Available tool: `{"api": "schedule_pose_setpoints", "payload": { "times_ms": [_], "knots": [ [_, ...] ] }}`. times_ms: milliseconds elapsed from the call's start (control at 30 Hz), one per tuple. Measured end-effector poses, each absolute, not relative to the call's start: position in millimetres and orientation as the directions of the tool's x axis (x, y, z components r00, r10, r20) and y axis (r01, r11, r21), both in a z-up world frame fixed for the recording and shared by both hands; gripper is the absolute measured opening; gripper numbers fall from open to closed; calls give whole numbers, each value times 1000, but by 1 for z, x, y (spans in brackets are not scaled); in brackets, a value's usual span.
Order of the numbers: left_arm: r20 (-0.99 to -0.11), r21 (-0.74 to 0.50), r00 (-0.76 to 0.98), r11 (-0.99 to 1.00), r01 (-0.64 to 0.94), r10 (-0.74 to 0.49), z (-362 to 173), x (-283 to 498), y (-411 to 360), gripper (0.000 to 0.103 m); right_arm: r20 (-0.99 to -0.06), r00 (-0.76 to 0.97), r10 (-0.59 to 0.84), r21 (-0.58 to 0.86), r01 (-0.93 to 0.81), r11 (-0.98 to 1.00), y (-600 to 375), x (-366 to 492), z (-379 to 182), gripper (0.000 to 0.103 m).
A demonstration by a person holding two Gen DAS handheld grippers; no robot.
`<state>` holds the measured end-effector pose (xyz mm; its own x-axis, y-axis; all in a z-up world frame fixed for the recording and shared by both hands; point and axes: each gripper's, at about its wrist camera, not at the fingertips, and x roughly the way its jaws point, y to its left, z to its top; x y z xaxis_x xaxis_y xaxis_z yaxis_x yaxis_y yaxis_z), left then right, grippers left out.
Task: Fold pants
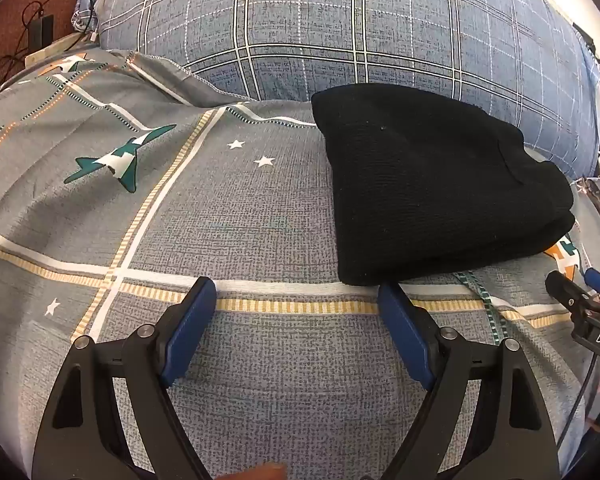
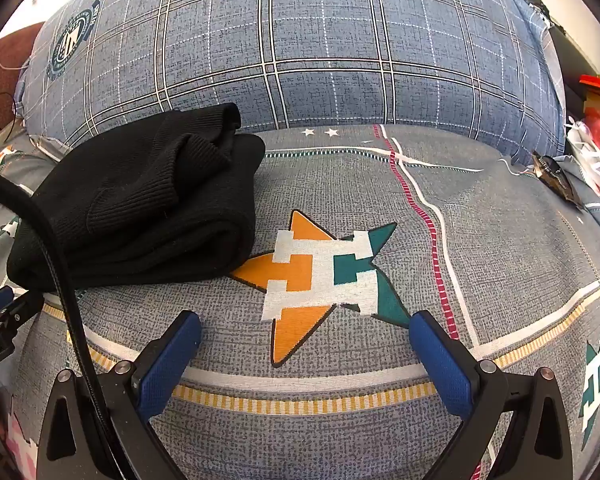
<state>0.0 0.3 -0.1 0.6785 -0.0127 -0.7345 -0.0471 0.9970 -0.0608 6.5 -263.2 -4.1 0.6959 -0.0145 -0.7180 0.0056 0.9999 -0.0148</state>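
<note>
Two views share one scene, each cutting part of it off. Folded black pants lie on the bed against a blue plaid pillow; their far edge is hard to make out, black on black. Only the right wrist view shows their ribbed folds and a big orange and teal star print beside them. Left tool and right tool both gape wide over the bedding, gripping nothing. Cables show at left only.
</note>
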Motion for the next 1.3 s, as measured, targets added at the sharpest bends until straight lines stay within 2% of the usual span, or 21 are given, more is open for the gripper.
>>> {"api": "schedule_pose_setpoints", "payload": {
  "times_ms": [1300],
  "knots": [
    [-734, -64, 679, 997, -47, -16, -1, 3, 0, 84, -718, 696, -15, -14, 6, 1000, -262, 7, -1, 103]
  ]
}}
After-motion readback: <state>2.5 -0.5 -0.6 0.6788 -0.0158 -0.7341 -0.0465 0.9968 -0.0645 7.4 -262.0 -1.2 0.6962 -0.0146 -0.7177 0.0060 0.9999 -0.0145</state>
